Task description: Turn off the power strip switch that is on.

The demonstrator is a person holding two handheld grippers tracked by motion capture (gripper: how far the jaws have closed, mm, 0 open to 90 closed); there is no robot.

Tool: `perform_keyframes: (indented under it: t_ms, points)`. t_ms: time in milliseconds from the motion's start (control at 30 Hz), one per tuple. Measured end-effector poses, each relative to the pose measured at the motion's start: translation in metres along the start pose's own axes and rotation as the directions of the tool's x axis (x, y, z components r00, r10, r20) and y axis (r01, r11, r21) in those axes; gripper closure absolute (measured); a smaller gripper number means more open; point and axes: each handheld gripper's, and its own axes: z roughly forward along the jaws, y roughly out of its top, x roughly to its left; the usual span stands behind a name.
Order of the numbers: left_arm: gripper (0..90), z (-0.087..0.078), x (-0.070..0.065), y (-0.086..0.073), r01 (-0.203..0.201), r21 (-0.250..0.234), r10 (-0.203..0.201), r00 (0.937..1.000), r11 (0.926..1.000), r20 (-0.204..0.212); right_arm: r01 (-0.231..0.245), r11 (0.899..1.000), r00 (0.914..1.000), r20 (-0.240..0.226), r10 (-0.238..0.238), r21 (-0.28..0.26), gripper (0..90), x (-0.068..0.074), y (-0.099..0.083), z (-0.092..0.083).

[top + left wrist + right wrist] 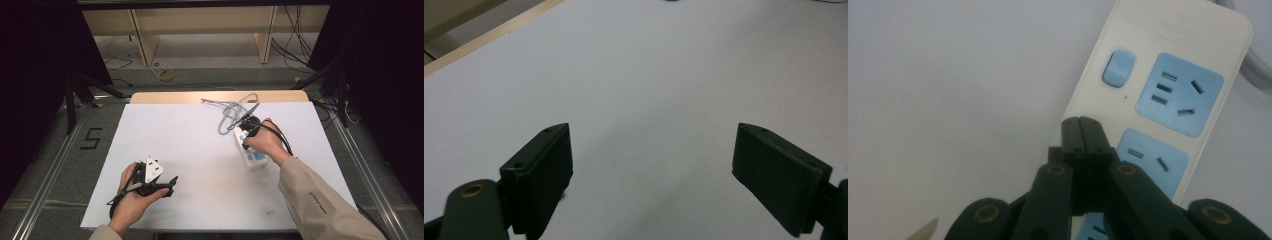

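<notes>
- The power strip [251, 152] lies on the white table [200, 150], in its right half and nearer the far edge than the near one, set lengthwise from far to near.
- Its grey cable [231, 111] runs off the far end and loops by the table's far edge.
- In the right gripper view the strip [1168, 100] shows a white body, blue socket faces and a blue rocker switch [1118, 67] near the cable end.
- The right gripper [248, 131] is over the strip's far end; its jaws are pressed together with nothing between them (the tips [1080, 125] sit at the strip's long edge, below the switch).
- The left gripper [167, 184] rests near the table's near-left corner, well apart from the strip, with its jaws spread wide over bare table [649, 75].
</notes>
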Motion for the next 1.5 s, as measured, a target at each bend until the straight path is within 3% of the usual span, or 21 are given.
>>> perform_keyframes:
  t_ms: [667,1000,1200,1333,1500]
  points:
    - [16.1,0.0,0.001,0.0,0.002,0.0,-0.002,1.0,1.0,-0.002,0.049,0.992,0.9988,0.014,-0.048,-0.117,90.0,-0.003,-0.007,-0.003]
    - [16.1,0.0,0.0,-0.001,0.004,0.0,-0.004,1.0,1.0,-0.004,0.066,0.985,0.9978,0.007,-0.065,-0.158,85.3,-0.003,-0.012,-0.011]
    - [16.1,0.0,0.001,-0.001,0.006,-0.001,-0.006,1.0,1.0,-0.005,0.083,0.971,0.9965,0.013,-0.083,-0.222,75.9,-0.005,-0.019,-0.014]
    - [16.1,0.0,0.001,-0.001,0.005,0.0,-0.005,1.0,1.0,-0.005,0.086,0.956,0.9962,0.032,-0.081,-0.281,67.7,-0.008,-0.023,-0.018]
    - [16.1,-0.001,0.001,-0.001,0.004,0.003,-0.004,1.0,1.0,-0.007,0.096,0.945,0.9953,0.045,-0.086,-0.311,59.1,-0.009,-0.028,-0.021]
